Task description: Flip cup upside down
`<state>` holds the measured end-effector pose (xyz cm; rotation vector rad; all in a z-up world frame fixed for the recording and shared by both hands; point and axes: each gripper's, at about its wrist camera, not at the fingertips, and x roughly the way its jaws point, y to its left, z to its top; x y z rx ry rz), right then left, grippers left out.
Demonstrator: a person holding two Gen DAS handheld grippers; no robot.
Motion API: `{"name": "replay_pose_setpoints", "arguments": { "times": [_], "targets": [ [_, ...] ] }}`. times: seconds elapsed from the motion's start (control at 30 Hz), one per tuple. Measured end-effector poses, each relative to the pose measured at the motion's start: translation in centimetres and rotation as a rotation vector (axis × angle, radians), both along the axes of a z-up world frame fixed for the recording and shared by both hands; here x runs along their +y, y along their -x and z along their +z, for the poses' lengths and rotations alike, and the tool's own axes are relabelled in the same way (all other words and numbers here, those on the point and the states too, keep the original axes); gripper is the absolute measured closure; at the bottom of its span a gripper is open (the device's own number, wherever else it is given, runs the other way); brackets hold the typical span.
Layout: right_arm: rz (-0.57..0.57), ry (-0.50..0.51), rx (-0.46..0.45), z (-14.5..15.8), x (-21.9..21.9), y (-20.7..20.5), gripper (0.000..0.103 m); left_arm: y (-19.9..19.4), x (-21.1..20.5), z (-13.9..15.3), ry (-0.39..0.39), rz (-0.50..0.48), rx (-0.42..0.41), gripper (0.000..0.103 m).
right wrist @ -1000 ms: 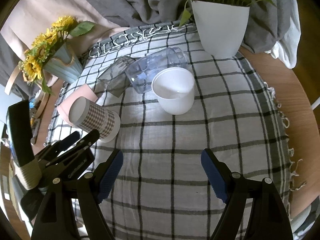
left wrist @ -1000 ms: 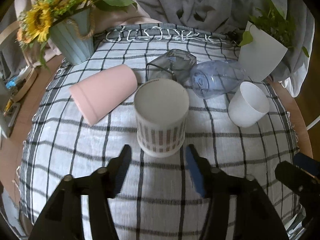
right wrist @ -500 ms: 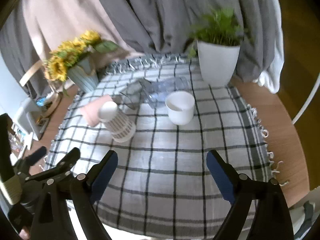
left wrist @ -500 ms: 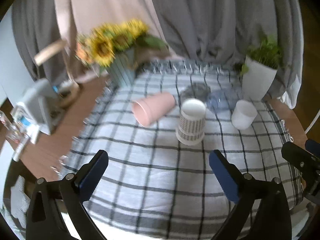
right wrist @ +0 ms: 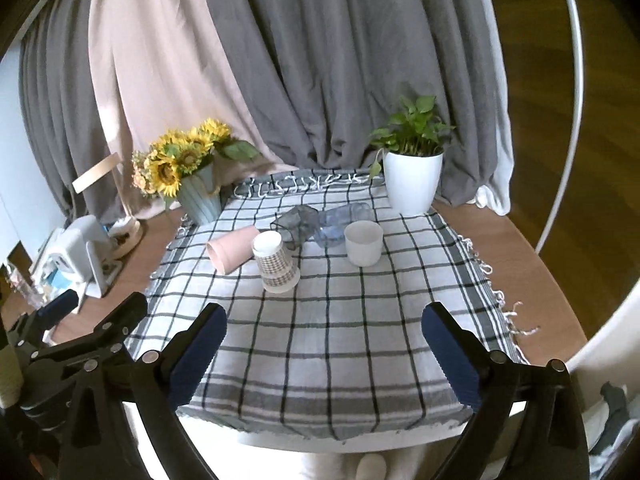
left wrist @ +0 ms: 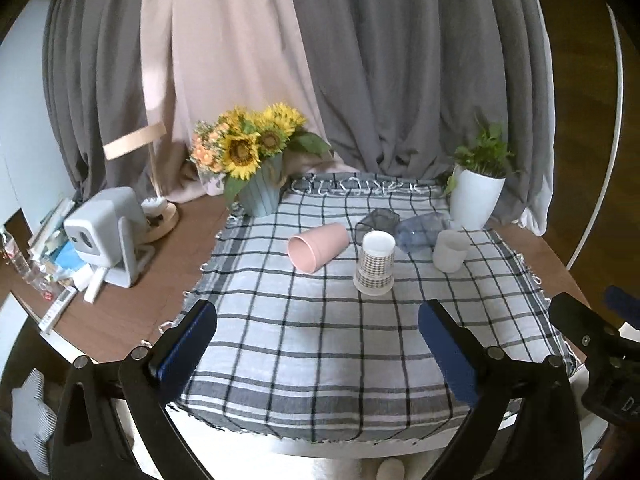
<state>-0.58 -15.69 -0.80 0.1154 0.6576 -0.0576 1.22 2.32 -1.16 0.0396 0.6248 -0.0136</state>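
Blue-padded jaws of both tools are standing wide apart and holding nothing: I am keeping the left gripper (left wrist: 318, 334) and the right gripper (right wrist: 324, 338) hovering at the near edge of the desk (right wrist: 532, 248), well apart from every cup. Beyond them, the checked cloth (right wrist: 332, 340) is lying across the desk top. Further in, the patterned cup (left wrist: 375, 262), the task's thing as I judge it, is resting mouth-down on the cloth near its middle, its wider rim against the fabric, so the flip is looking complete. Just beside it on the left, the pink cup (left wrist: 319, 246) is lying on its side, mouth toward me. To the right, the white cup (right wrist: 363, 243) is standing upright and open. Behind these, a grey glass (right wrist: 295, 222) and a clear blue cup (right wrist: 340, 224) are lying tipped over, close together. Farthest back, the sunflower vase (left wrist: 259, 196) and the potted plant (right wrist: 412, 184) are flanking the cloth before the curtains (right wrist: 320, 60).

Risks, as I judge them: the soft cloth is giving an uneven footing, so any tug on it could be toppling the inverted cup; the pink cup could be rolling into it.
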Motion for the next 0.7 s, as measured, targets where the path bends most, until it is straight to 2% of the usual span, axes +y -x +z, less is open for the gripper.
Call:
{"name": "replay_pose_setpoints", "arguments": {
  "times": [0.27,0.7],
  "targets": [
    [-0.017,0.008,-0.037,0.7,1.8,2.8,0.004,2.2,1.5,1.2,-0.016,0.006,-0.048,0.000],
    [-0.029,-0.001,-0.044,1.1,2.2,3.6,0.004,3.1,2.0,1.7,-0.031,0.009,-0.073,0.000]
  ]
}}
